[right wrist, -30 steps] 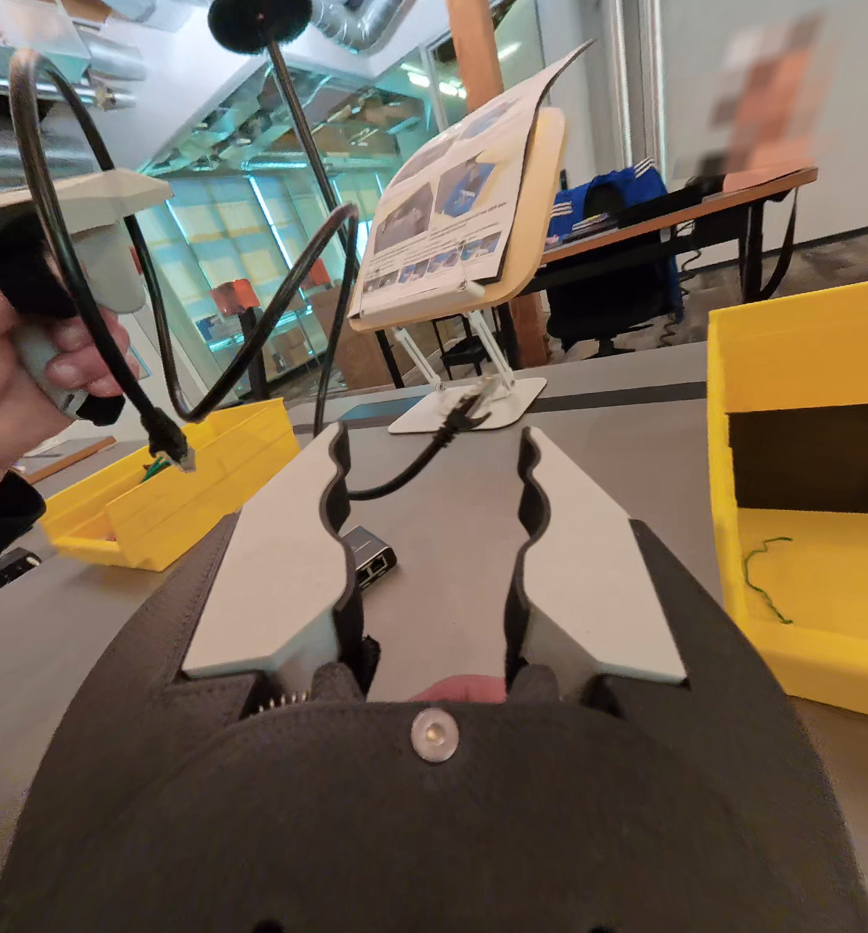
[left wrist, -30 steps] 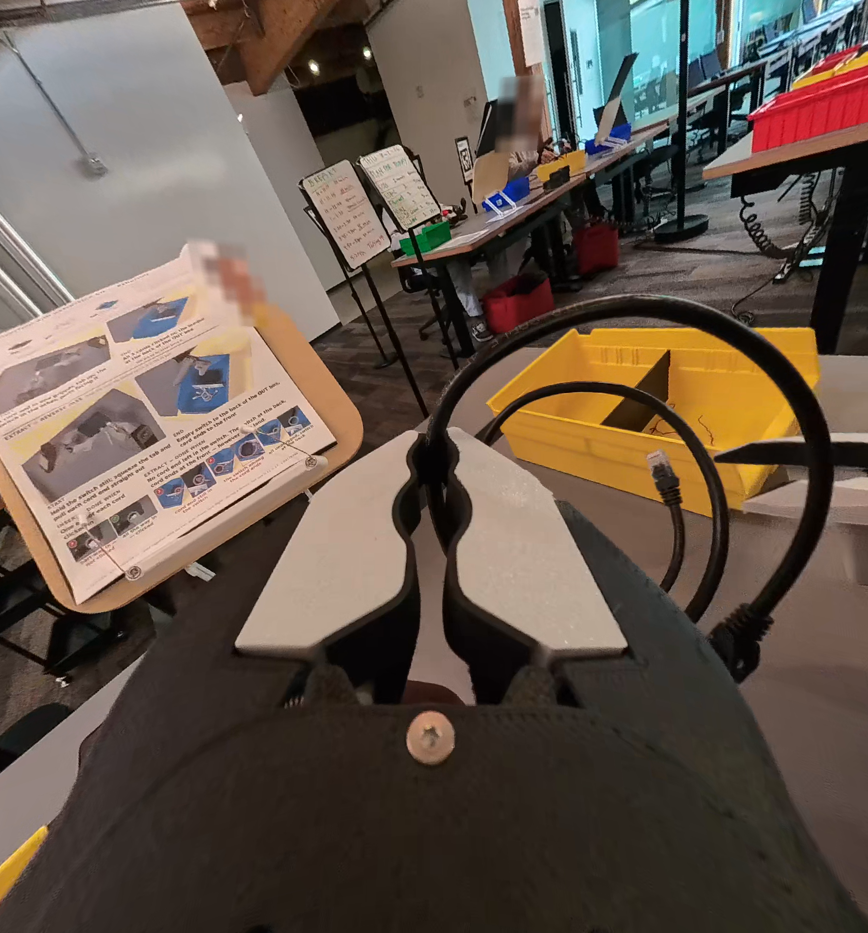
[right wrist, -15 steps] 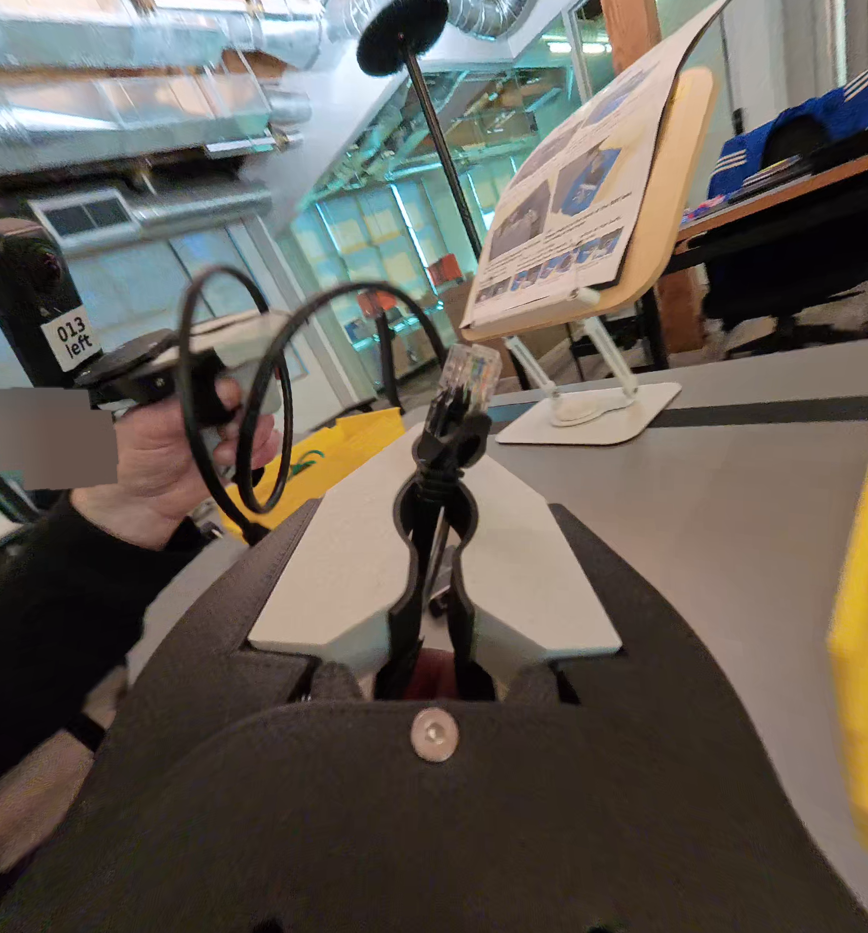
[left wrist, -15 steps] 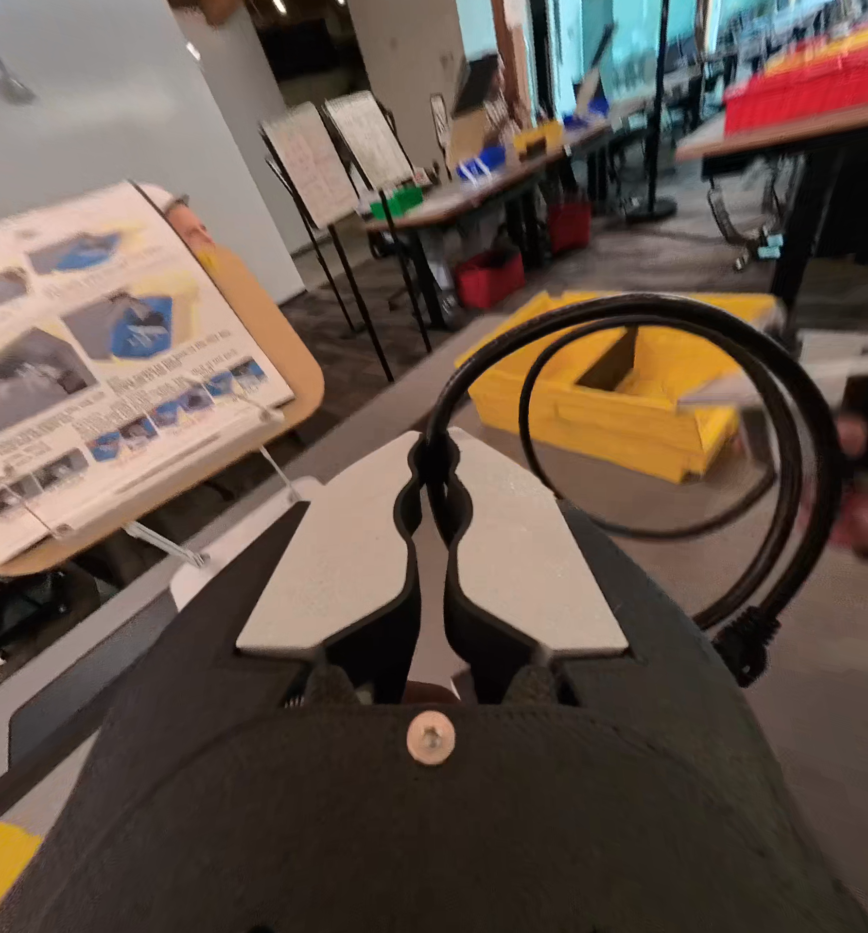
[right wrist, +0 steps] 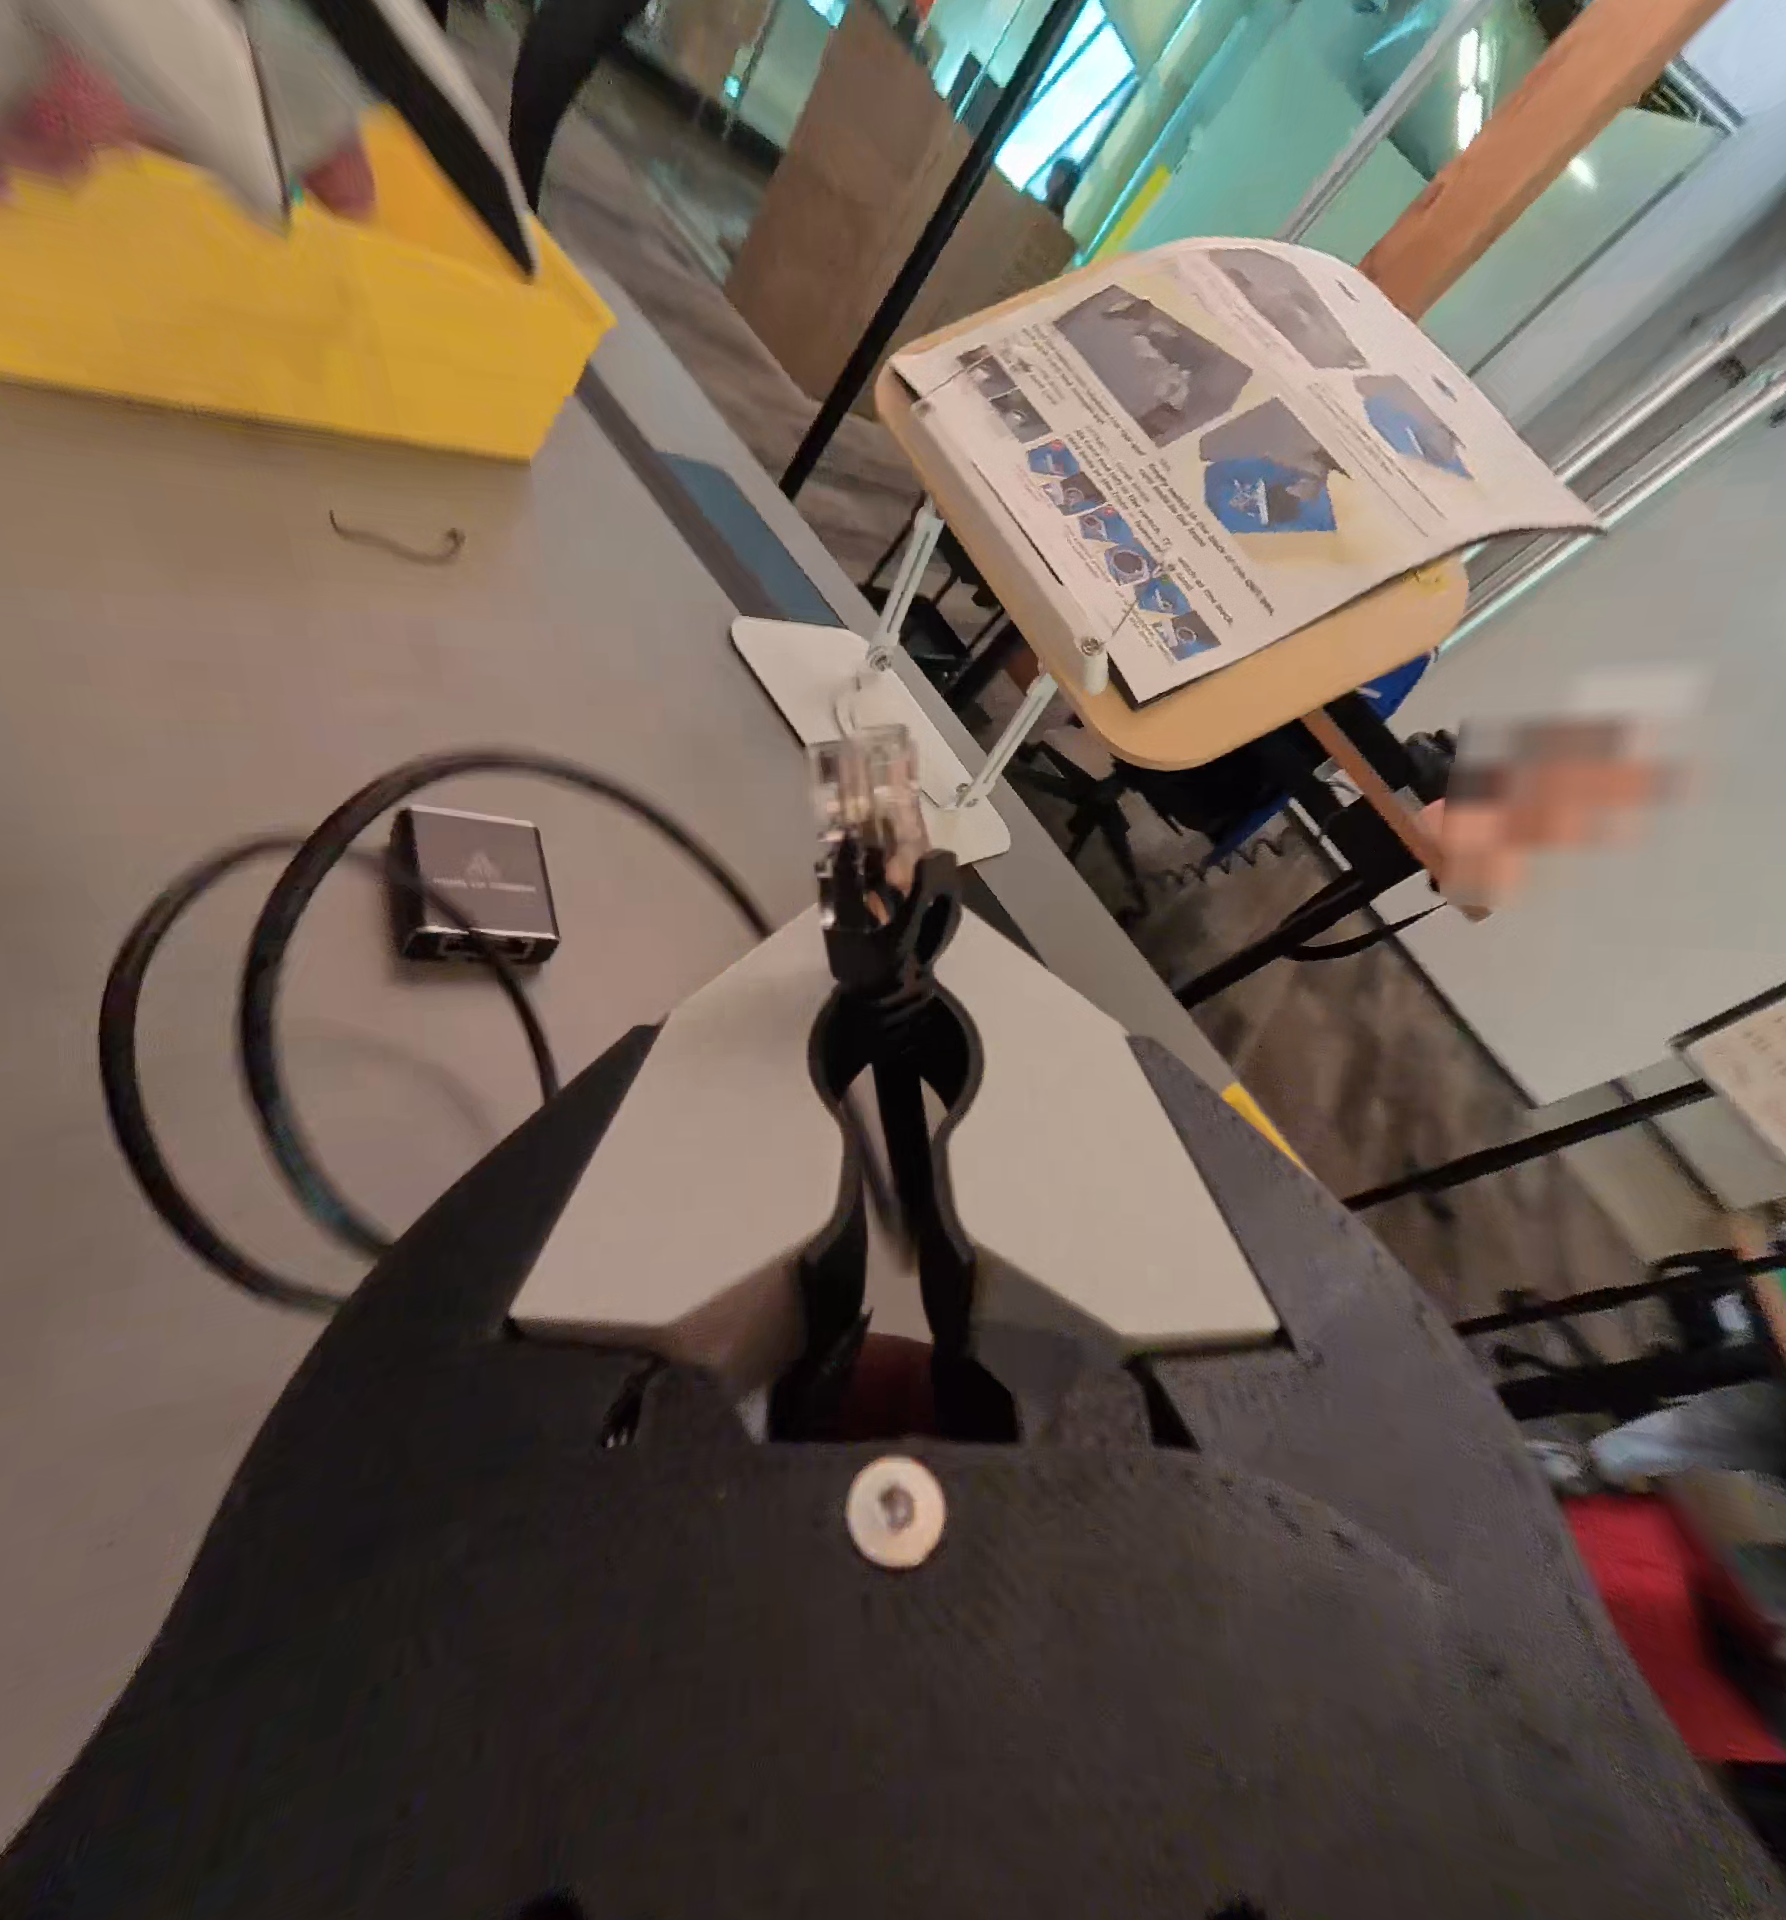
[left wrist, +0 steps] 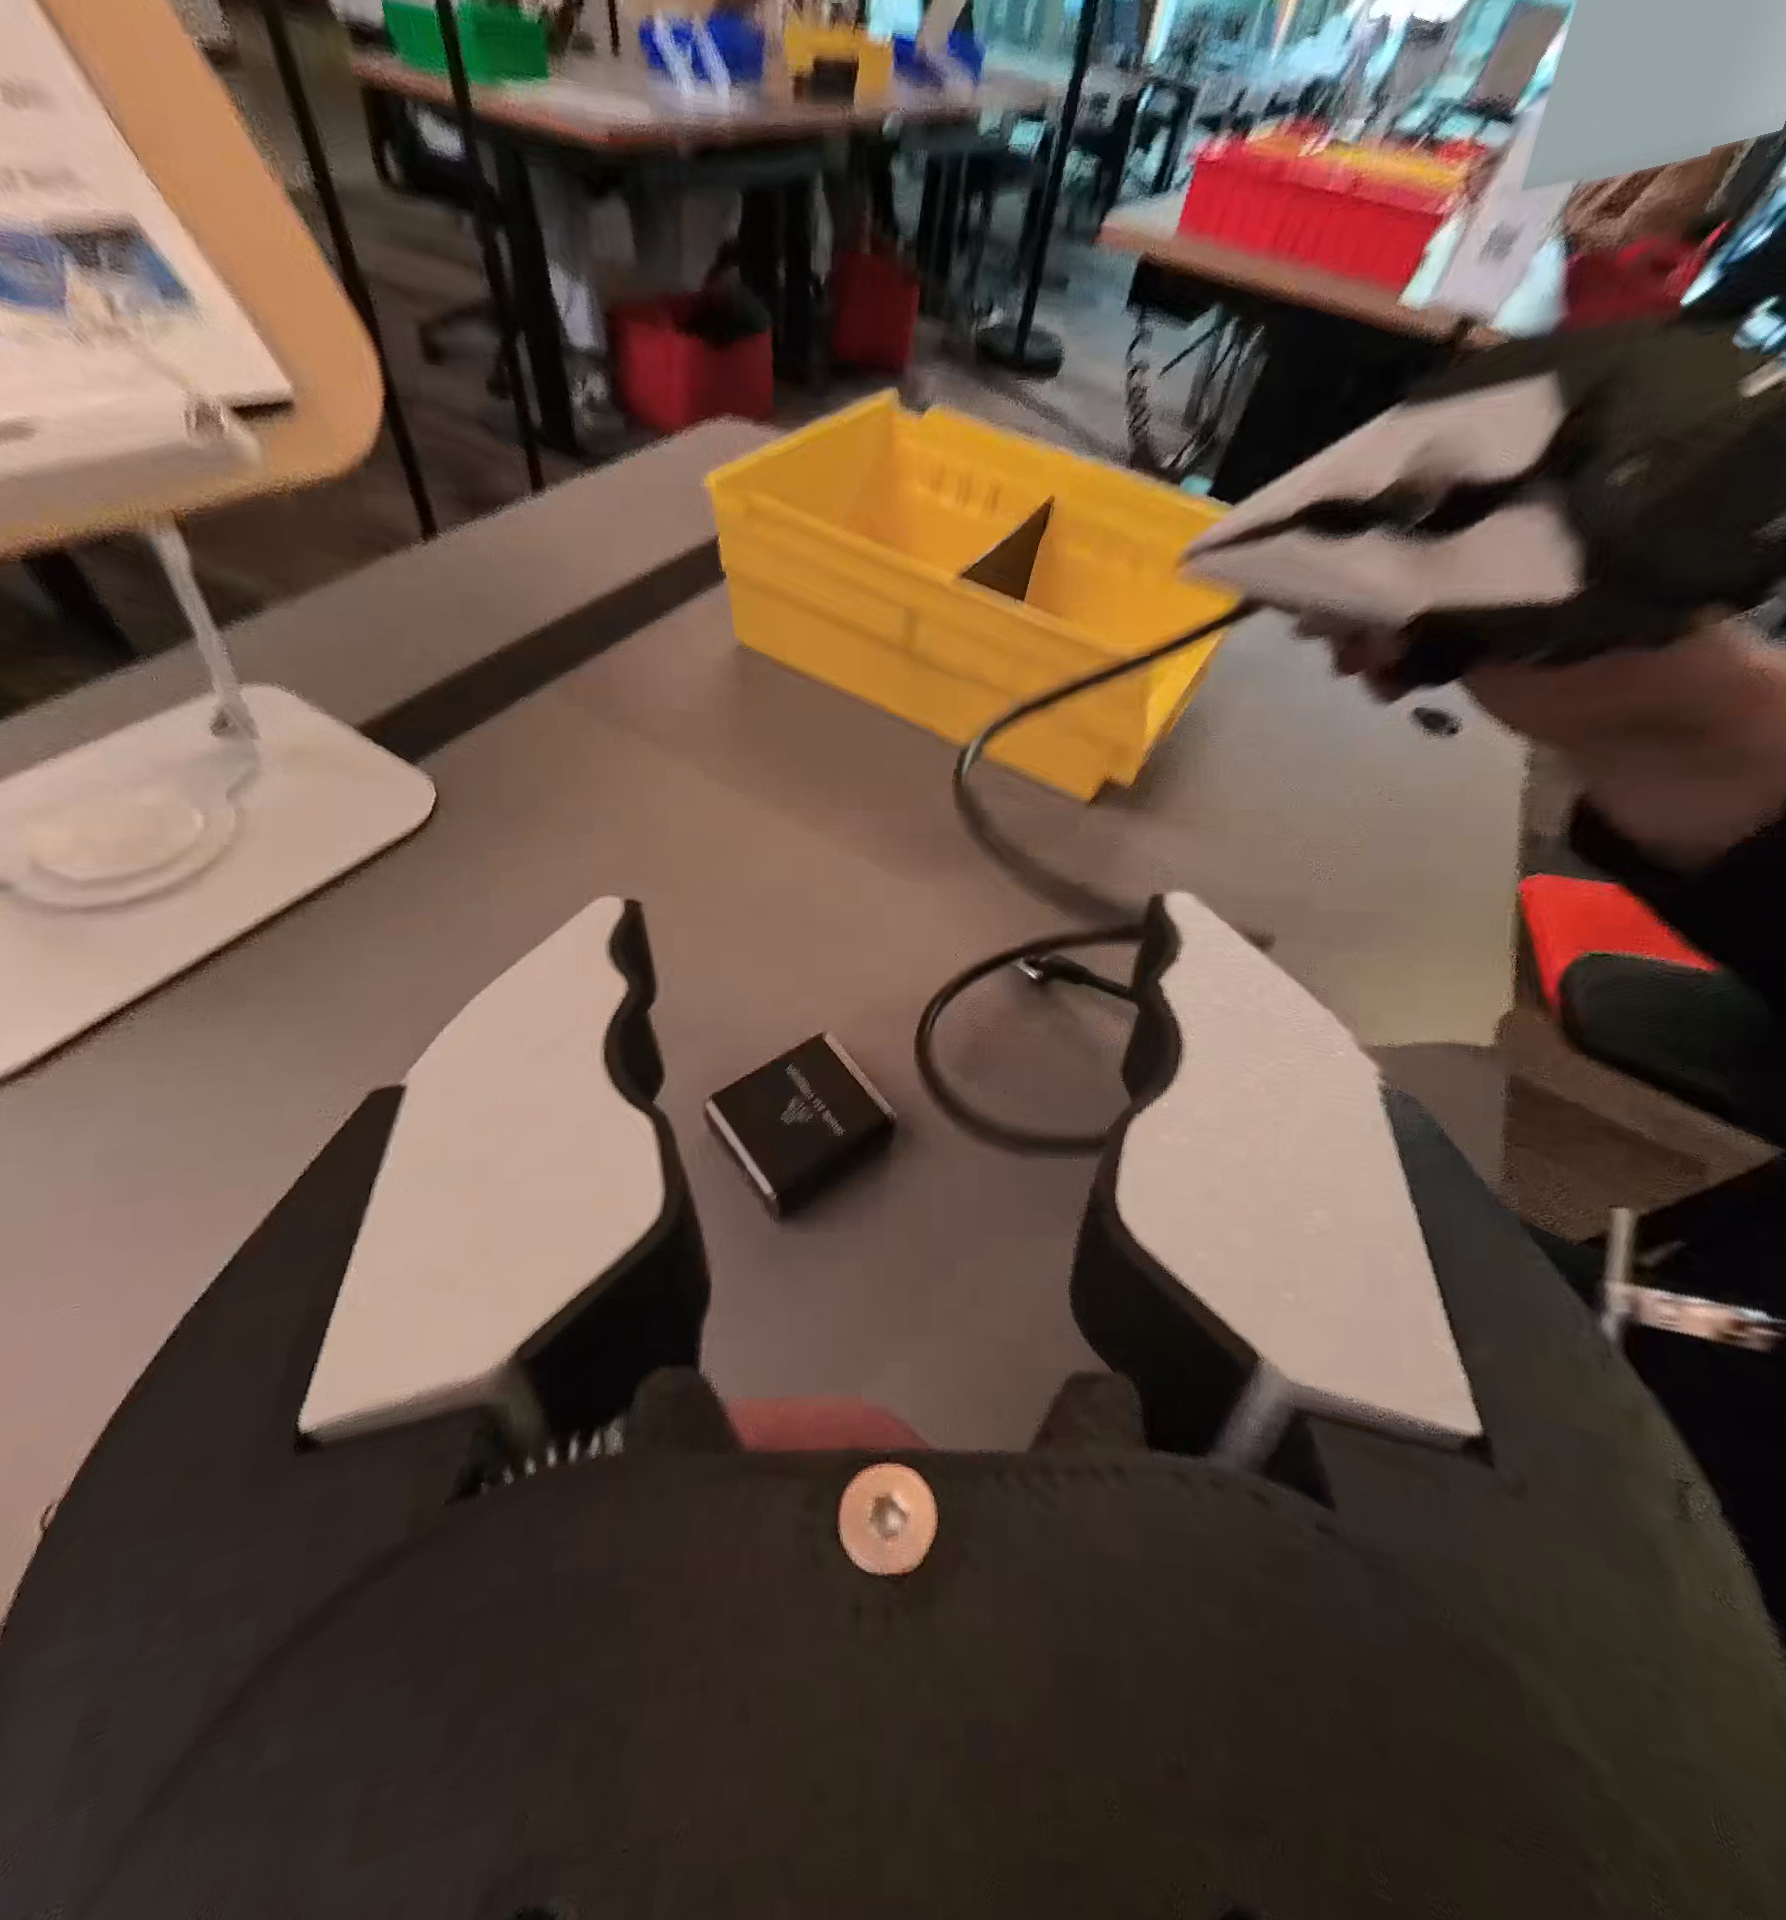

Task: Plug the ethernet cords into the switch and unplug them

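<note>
A small black switch (left wrist: 801, 1122) lies on the grey table, between and beyond my open left gripper's (left wrist: 894, 920) fingers; that gripper is empty. A black ethernet cord (left wrist: 982, 1049) loops on the table right of the switch and runs up to my right gripper (left wrist: 1211, 566), seen at the upper right. In the right wrist view my right gripper (right wrist: 894, 935) is shut on the cord's boot, with the clear plug (right wrist: 861, 781) sticking out past the fingertips. The switch (right wrist: 471, 883) lies to its left, with the cord (right wrist: 276, 1049) looped around it.
A yellow bin (left wrist: 956, 592) stands behind the switch; another yellow bin (right wrist: 245, 312) shows at the right wrist view's upper left. A stand with an instruction sheet (left wrist: 89, 343) sits at the far left, its white base (left wrist: 141, 862) on the table. The table edge runs past the stand (right wrist: 1211, 488). The gap from one gripper's tips to the other's is roughly 15 cm. Both grippers' tips are roughly 20 cm from the switch (right wrist: 471, 883). It turns up in the left wrist view (left wrist: 825, 1099) as well.
My left gripper has opened, let go of the cord and tipped down over the switch. The cord loops now lie on the table. My right gripper shut on the plug end and keeps hold.
</note>
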